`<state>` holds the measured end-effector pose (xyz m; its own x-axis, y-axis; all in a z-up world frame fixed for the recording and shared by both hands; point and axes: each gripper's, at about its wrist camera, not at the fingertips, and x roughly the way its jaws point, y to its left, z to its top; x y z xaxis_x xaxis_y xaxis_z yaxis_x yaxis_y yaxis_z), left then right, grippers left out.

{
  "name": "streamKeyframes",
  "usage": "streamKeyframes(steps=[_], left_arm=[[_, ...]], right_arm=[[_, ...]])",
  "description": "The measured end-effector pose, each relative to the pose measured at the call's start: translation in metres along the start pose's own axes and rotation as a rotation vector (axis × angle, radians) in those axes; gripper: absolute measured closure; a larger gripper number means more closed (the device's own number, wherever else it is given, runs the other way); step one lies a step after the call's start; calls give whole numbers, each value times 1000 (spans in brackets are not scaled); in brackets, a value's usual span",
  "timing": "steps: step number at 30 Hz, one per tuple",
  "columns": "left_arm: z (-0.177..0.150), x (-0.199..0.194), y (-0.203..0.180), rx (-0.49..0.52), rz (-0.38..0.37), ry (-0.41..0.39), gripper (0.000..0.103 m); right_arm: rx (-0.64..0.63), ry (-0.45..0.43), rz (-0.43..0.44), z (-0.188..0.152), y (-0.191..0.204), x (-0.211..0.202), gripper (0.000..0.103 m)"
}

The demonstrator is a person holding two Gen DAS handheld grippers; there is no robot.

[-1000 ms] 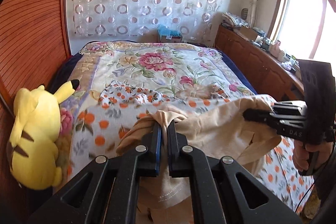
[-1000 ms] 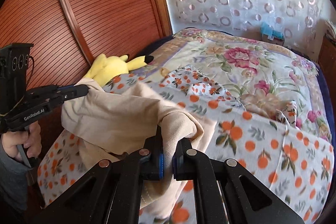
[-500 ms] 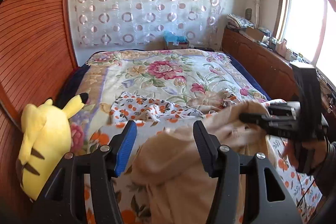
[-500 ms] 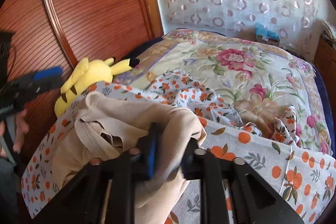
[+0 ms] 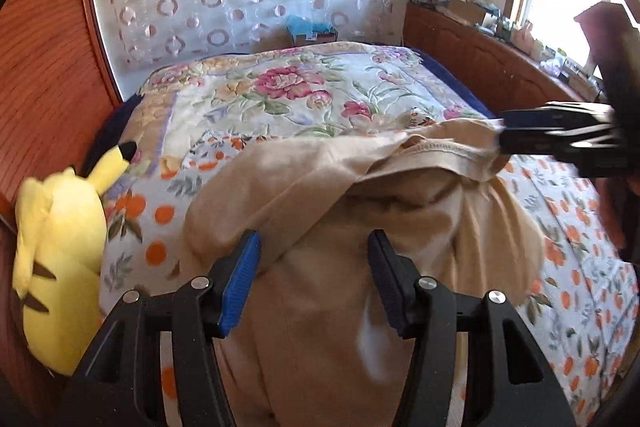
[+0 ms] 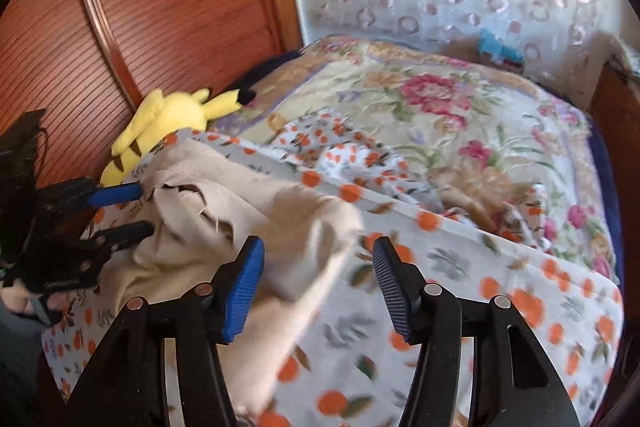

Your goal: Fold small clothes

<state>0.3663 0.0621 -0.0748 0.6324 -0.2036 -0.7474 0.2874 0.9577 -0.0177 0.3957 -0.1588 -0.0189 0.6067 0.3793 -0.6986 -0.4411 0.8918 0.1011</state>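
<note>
Now my left gripper [image 5: 314,281] is spread over the beige garment [image 5: 360,211] at the bed's [image 5: 304,95] near edge; right gripper [image 6: 318,285] opening, cloth between, unpinched.

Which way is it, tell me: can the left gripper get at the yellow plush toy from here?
Probably yes. The left gripper is open over the beige garment, and the yellow plush toy lies beside it at the bed's edge, nothing between them.

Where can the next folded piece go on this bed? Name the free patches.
Free: floral quilt beyond the crumpled orange-print cloth; orange-print sheet beside the beige garment, window side. Crowded: the wardrobe side, with the yellow plush.
</note>
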Motion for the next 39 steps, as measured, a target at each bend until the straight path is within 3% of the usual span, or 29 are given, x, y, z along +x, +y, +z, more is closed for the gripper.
streamKeyframes(steps=[3,8,14,17,18,25,34,39], left_arm=[[12,12,0,29,36,-4,46],[30,32,20,-4,37,9,46],[50,37,38,-43,56,-26,46],[55,32,53,-81,102,-59,46],[55,27,59,-99,98,-68,46],[13,-19,59,-114,25,-76,46],[-68,-47,19,-135,-117,40,53],[-74,-35,13,-167,-130,74,57]], right_arm=[[-49,-22,-12,-9,4,-10,42],[-114,38,57,-18,25,19,41],[-81,26,39,18,16,63,42],[-9,-27,-120,38,-5,76,42],[22,-26,-123,39,-12,79,42],[26,18,37,-1,-13,46,42],[29,108,240,-68,0,5,42],[-4,134,227,-74,3,14,60]])
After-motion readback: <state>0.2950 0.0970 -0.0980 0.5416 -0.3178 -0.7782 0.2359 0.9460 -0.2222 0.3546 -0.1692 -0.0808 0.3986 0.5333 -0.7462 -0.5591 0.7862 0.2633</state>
